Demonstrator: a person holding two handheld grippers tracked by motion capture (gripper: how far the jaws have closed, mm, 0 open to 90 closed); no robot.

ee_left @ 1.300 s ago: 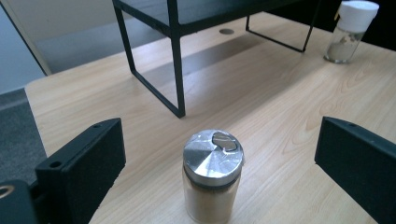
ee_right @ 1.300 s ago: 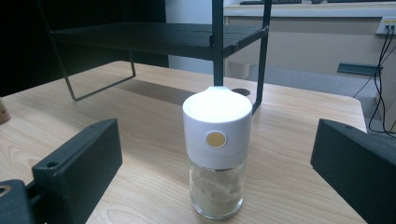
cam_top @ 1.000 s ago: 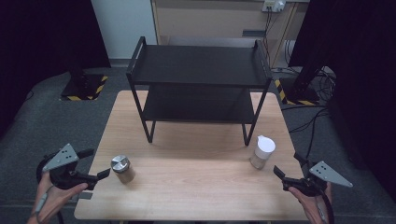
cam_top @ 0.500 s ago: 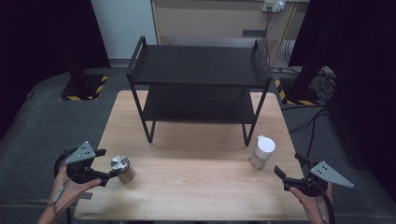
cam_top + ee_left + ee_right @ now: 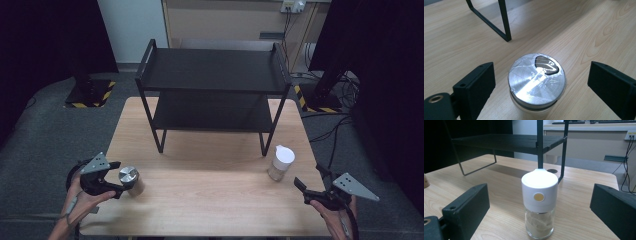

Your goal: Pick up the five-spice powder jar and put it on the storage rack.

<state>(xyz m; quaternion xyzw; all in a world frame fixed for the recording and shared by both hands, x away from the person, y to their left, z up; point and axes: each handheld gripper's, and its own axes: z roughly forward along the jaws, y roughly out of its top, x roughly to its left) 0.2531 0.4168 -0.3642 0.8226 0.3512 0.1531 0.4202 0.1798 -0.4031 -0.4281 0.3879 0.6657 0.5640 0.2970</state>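
Metal-lidded jar [image 5: 131, 180] stands upright near the front left corner of the tabletop [image 5: 210, 200]. The left tongs [image 5: 120, 179] are around it, jaws apart on both sides and not touching it; they have just been closing. Near the right edge stands a white-capped jar [image 5: 280, 162]. The right tongs [image 5: 306, 186] are just in front of it, jaws apart, holding nothing.

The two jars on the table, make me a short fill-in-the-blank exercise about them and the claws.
1. The jar between the jaws of the left claw has a ____ lid.
2. The jar in front of the right claw has a ____ cap.
3. Both jars stand on the wooden ____.
4. The black rack has ____ shelves.

Missing words: silver; white; table; two
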